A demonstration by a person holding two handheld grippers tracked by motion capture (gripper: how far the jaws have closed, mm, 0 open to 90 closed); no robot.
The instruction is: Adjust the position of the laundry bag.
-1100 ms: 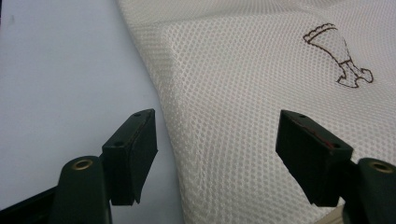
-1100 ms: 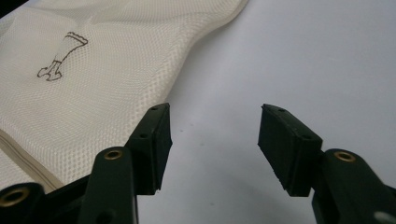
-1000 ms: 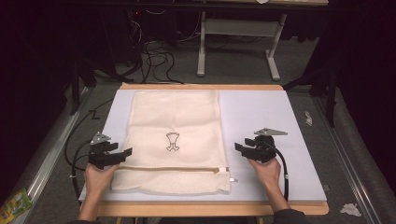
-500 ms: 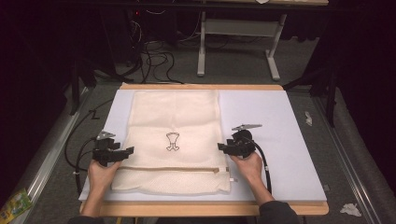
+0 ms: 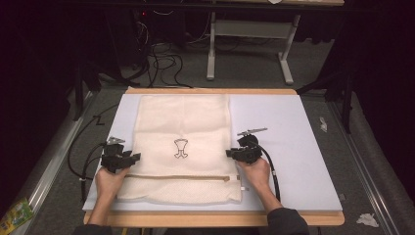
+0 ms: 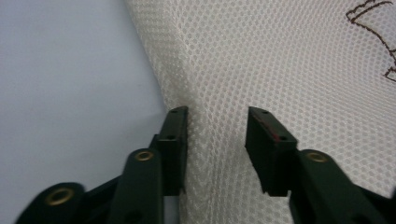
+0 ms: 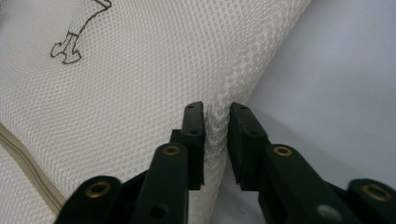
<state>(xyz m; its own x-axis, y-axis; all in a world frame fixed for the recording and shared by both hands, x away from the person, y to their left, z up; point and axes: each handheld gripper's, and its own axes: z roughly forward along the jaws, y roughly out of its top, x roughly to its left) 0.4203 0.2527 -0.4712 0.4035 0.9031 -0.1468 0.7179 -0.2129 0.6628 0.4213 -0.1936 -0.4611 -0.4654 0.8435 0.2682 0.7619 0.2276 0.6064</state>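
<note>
L hand-held gripper (image 6: 217, 151) half-open astride mesh bag (image 5: 183, 147) edge; R hand-held gripper (image 7: 216, 144) clamped on opposite edge.

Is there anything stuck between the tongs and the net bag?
Nothing visible is in the way. The left tongs have just been closing around a ridge of the mesh bag at its left edge. The right tongs have just closed and pinch its right edge.

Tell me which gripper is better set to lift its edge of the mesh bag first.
Right, probably. The right gripper has nearly pinched the mesh bag edge into a narrow fold, its jaws just closing. The left gripper has also been closing but still gapes around loose mesh.
</note>
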